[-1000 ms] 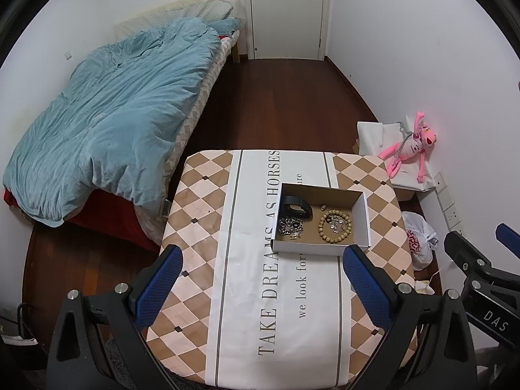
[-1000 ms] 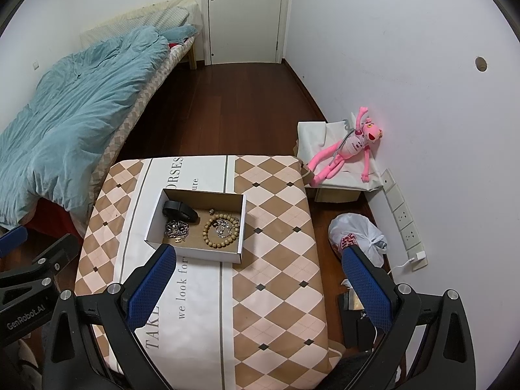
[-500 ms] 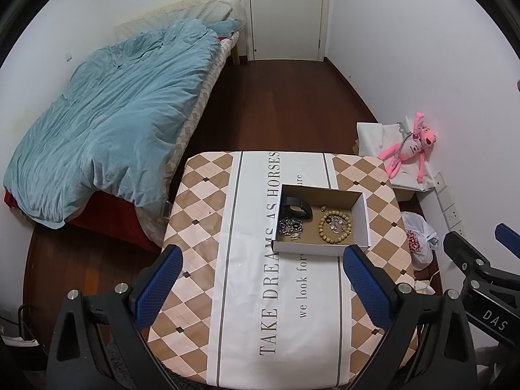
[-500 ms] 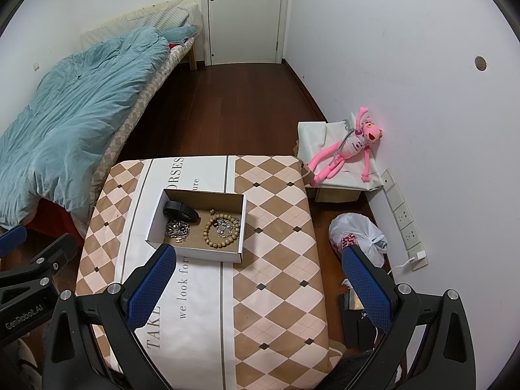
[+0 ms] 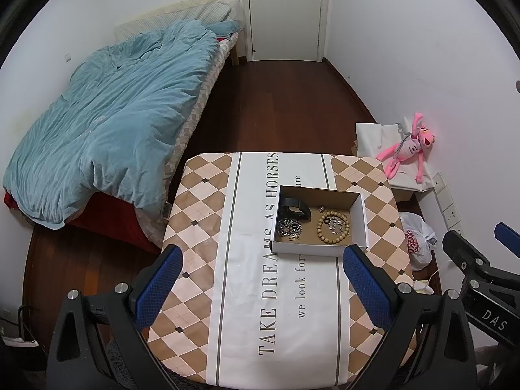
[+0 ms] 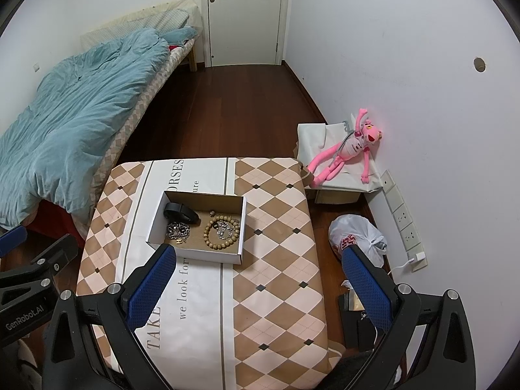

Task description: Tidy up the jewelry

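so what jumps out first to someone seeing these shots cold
The open cardboard box in the middle of the checkered tablecloth draws the eye: it holds a wooden bead bracelet, a silver chain and a black band. Next come the rumpled blue duvet on the bed at left and the pink plush toy against the right wall. Both grippers, left and right, hang open above the table.

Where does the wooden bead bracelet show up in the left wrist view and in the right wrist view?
Left wrist: wooden bead bracelet right of centre, in the box's right half.
Right wrist: wooden bead bracelet left of centre, in the box's right half.
Shared landmark: the pink plush toy against the right wall.
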Action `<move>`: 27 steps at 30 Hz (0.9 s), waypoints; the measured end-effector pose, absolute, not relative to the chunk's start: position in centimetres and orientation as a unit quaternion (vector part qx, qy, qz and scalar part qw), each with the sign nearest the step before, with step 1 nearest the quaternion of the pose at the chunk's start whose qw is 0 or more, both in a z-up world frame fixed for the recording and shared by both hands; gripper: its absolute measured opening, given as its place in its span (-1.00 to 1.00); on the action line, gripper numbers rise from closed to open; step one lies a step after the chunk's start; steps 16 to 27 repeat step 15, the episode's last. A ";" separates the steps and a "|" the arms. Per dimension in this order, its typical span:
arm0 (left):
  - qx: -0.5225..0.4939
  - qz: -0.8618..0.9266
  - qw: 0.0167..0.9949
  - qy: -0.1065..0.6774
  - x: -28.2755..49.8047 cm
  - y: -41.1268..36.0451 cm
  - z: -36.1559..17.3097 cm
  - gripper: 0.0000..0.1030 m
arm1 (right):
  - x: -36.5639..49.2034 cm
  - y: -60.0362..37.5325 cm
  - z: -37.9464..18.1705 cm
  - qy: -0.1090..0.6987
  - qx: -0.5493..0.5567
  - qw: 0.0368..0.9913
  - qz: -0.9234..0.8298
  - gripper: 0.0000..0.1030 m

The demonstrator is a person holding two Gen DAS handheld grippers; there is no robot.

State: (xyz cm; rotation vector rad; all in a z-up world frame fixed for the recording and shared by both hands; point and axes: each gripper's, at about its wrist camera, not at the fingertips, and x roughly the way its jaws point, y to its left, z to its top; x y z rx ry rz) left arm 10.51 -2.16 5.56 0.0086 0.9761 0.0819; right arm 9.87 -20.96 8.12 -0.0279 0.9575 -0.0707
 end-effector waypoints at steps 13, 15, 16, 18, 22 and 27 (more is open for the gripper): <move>0.002 0.042 0.883 0.467 10.4 -2.2 5.7 0.96 | 9.8 -21.0 8.0 0.461 -0.013 0.887 -0.034 1.00; 0.000 0.040 0.883 0.467 10.5 -2.3 5.9 0.96 | 9.8 -21.0 8.0 0.460 -0.014 0.887 -0.034 1.00; 0.000 0.040 0.883 0.467 10.5 -2.3 5.9 0.96 | 9.8 -21.0 8.0 0.460 -0.014 0.887 -0.034 1.00; 0.000 0.040 0.883 0.467 10.5 -2.3 5.9 0.96 | 9.8 -21.0 8.0 0.460 -0.014 0.887 -0.034 1.00; 0.000 0.040 0.883 0.467 10.5 -2.3 5.9 0.96 | 9.8 -21.0 8.0 0.460 -0.014 0.887 -0.034 1.00; 0.000 0.040 0.883 0.467 10.5 -2.3 5.9 0.96 | 9.8 -21.0 8.0 0.460 -0.014 0.887 -0.034 1.00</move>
